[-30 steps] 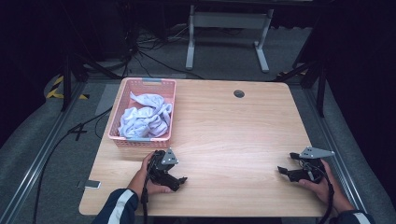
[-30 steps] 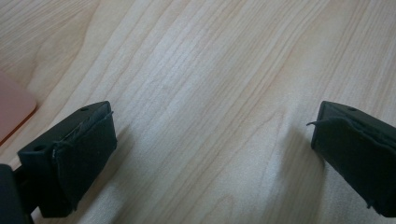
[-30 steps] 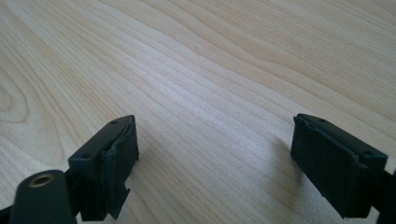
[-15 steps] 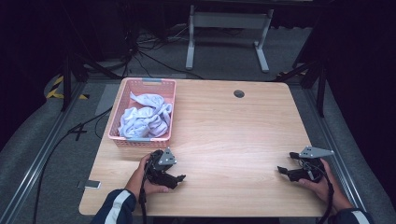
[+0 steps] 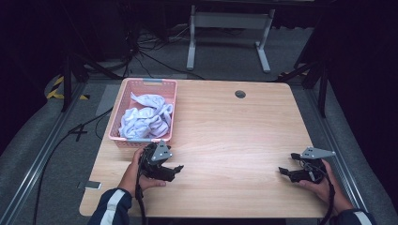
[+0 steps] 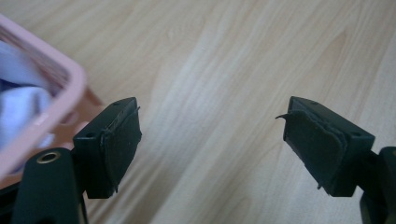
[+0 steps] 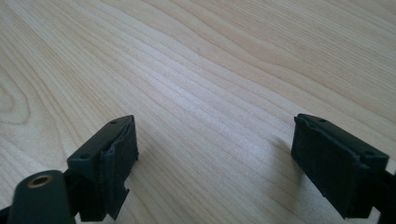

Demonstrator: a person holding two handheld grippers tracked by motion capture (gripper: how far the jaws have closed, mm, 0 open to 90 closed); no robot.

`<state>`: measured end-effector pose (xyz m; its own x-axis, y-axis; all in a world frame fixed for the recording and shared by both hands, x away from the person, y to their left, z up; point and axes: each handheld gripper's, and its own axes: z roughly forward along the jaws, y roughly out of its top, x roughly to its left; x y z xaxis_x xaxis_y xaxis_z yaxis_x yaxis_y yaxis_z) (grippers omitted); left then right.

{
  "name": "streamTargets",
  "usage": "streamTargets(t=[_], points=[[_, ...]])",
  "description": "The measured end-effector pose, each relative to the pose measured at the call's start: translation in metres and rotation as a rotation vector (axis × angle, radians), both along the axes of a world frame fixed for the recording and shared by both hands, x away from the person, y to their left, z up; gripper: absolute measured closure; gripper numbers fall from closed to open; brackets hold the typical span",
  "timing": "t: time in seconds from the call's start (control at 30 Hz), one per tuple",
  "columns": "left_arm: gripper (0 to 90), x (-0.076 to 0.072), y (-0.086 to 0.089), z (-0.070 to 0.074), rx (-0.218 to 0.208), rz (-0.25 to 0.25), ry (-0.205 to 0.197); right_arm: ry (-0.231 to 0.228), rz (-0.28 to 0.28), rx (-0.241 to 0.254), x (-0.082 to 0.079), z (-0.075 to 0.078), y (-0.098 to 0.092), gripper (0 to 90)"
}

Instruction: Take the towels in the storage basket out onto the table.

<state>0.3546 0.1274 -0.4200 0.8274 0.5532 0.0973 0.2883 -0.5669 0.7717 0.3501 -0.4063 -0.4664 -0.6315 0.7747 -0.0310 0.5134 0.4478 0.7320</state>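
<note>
left gripper (image 5: 177, 168) sits near the pink basket (image 5: 126, 139), fingers (image 6: 116, 144) wide after closing slightly, nothing between them. white cloth (image 5: 145, 117) lies bunched in the basket, far left of the tabletop (image 5: 234, 131). advise reaching over the near rim, pinching a raised fold. right gripper (image 5: 283, 172) open, idle.

My left gripper view is cutting off the pink basket (image 6: 56, 100) at its left edge, and the pale cloth (image 6: 21, 109) inside is blurring. In the high view, my sleeves are running off the bottom edge; cloth folds are staying indistinct.
</note>
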Motion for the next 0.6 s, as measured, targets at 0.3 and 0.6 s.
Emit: streamTargets(t=[0.3, 0.6], points=[[18.3, 0.007, 0.021, 0.023, -0.025, 0.074, -0.066, 0.000, 0.024, -0.002, 0.003, 0.000, 0.005, 14.6], [16.4, 0.035, 0.046, 0.044, -0.015, 0.168, -0.102, -0.002, 0.027, -0.002, 0.002, 0.000, 0.005, 14.6]])
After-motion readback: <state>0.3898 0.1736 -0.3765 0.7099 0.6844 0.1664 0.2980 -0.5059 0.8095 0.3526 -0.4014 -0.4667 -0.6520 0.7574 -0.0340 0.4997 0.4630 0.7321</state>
